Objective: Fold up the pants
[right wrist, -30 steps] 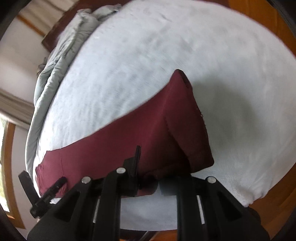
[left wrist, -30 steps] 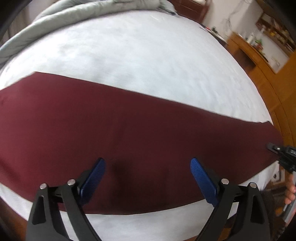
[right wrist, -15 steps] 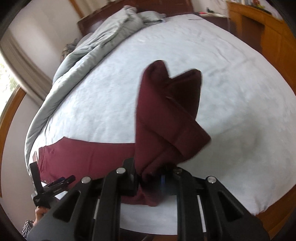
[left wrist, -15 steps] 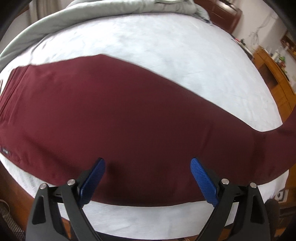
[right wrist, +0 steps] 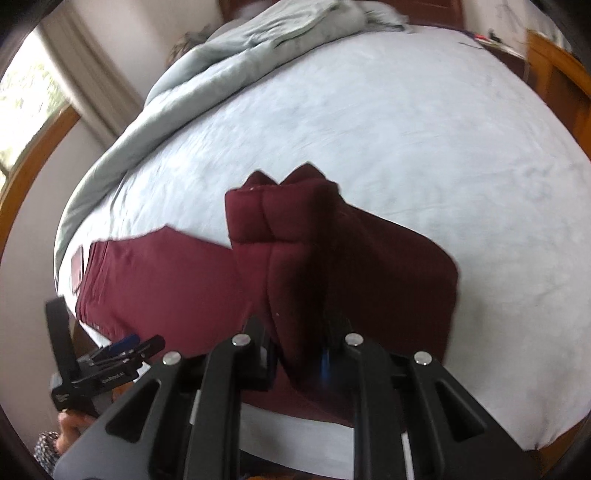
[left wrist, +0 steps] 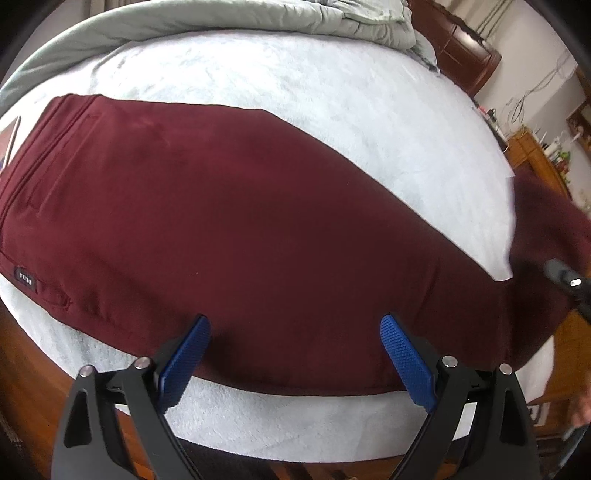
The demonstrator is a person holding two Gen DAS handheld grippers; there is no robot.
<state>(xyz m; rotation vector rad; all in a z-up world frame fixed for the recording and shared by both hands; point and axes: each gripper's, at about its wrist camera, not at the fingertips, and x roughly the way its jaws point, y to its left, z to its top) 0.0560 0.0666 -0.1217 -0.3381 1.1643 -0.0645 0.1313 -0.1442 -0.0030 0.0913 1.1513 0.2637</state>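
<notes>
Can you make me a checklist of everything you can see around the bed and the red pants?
Surface: bed with a pale blue sheet, wooden frame.
Job's things: dark red pants lying flat along the near edge; leg end lifted off the sheet.
Clutter: grey duvet bunched at the far side.
Grippers: left gripper open above the pants, holding nothing; right gripper shut on the leg end.
Cables: wires on the far wall.
Surroundings: wooden dresser with small items, window with curtain.
</notes>
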